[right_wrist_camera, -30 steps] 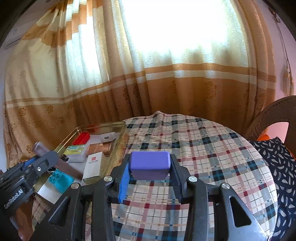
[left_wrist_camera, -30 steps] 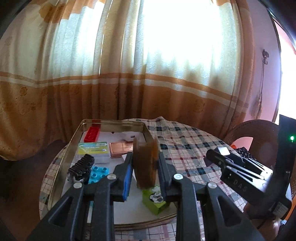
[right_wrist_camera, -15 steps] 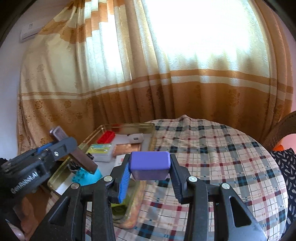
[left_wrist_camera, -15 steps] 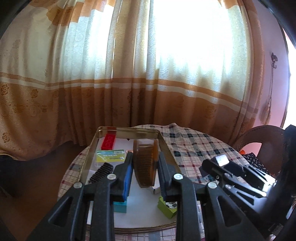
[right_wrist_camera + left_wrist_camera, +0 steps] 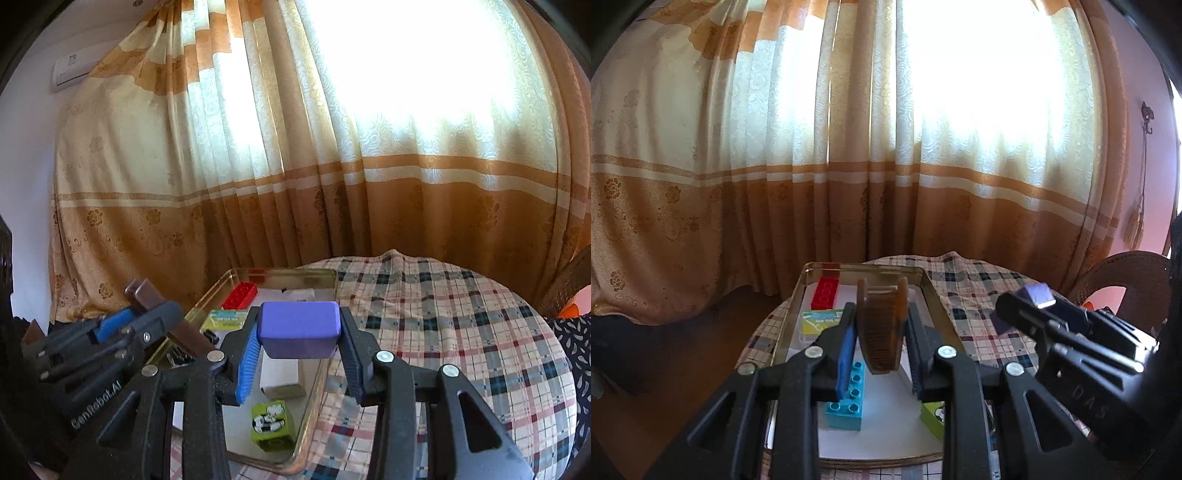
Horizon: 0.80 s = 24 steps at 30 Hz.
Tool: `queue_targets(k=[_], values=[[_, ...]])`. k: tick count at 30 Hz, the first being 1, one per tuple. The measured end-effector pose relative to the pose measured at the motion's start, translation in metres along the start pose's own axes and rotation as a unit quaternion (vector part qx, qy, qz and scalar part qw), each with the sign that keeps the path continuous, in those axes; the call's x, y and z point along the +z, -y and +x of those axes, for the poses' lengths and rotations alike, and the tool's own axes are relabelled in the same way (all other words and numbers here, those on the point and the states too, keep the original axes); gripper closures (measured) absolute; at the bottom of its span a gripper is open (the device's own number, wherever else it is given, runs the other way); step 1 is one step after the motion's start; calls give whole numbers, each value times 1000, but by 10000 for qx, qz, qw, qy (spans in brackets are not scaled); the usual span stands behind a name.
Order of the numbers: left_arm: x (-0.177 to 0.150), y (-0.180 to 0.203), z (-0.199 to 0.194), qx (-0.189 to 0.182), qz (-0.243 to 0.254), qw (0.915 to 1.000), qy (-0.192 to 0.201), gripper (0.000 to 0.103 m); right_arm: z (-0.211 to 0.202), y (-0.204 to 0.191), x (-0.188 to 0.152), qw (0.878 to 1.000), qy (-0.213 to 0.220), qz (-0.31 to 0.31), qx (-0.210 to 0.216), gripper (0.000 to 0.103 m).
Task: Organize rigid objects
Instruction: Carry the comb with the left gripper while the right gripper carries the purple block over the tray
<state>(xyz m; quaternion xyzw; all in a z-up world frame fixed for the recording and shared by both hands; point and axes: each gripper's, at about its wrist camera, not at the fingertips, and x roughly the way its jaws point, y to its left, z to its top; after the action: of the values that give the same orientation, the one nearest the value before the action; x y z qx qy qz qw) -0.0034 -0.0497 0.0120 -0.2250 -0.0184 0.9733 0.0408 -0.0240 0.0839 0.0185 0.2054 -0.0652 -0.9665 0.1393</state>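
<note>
Left gripper (image 5: 881,341): closed on a brown comb (image 5: 882,328), held on edge above the metal tray (image 5: 936,306).
Right gripper (image 5: 299,345): closed on a purple block (image 5: 299,325), over the tray's right rim.
Tray contents: red brick (image 5: 824,292), blue brick (image 5: 847,393), green block (image 5: 272,424), white box (image 5: 279,371).
Step, as judged: carrying both to the tray. Next you need bare floor below each, then lower and release.

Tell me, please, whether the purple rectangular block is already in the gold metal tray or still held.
Held: the purple rectangular block is clamped in the right gripper, above the gold metal tray.
</note>
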Motion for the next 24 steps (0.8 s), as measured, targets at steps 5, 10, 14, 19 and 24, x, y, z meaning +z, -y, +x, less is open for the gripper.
queue_targets(k=[5,10,14,19,24], values=[[6,-3,0,26,-19,10000,30,79,5,-2,9,9999,-28,60,84,60],[9,-10,0,39,-45,10000,72,79,12,-3,14,9999,-78,49,81,60],[12,-17,6,91,-93,9999,43,79,20,1,20,9999,-110,92,66,60],[19,-22,18,72,-192,9998,-32,79,35,5,26,9997,-200,149,69,60],[23,-20,29,108,-94,9998,-139,79,56,5,36,9988,-387,271,149,60]])
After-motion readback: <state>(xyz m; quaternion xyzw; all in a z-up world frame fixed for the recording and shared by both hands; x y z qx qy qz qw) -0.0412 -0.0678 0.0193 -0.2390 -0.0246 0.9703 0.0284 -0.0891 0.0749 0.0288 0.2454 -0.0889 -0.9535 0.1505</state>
